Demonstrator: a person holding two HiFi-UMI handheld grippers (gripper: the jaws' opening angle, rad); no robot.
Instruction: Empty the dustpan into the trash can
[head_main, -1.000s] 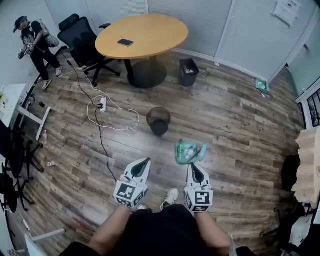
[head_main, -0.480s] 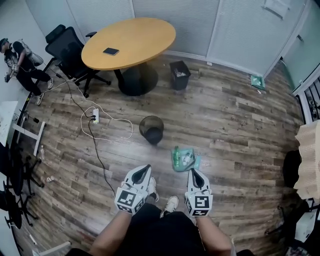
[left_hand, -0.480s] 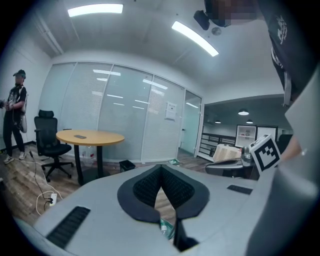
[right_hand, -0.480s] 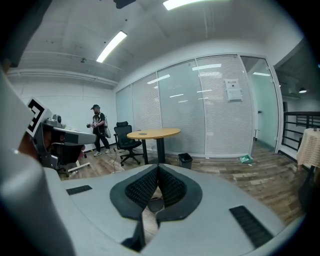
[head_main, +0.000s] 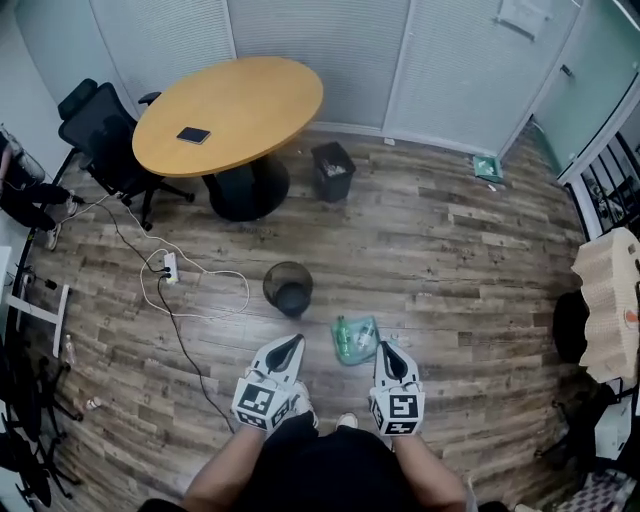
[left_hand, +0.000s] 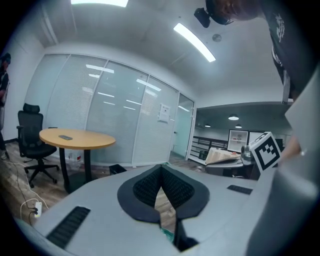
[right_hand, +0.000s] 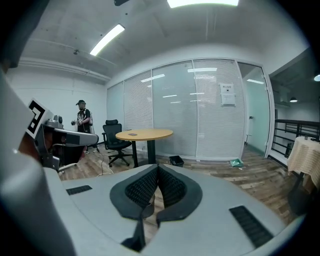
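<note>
Here, left hand-held gripper (head_main: 290, 343) and right hand-held gripper (head_main: 386, 348), jaws together, near dustpan (head_main: 354, 340).

Wood-plank floor (head_main: 480, 250), round tan table (head_main: 240, 100), black office chair (head_main: 92, 135), blind-covered glass partition walls (head_main: 300, 30), ceiling strip lights (right_hand: 107, 39)

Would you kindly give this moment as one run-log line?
left gripper shut, empty | right gripper shut, empty | dustpan on floor | trash can nearby

Bright, even light falls from long white ceiling strip lamps (right_hand: 106, 38) above the round wooden desk (head_main: 235, 108). Fisheye bending and dark corners frame each view.
</note>
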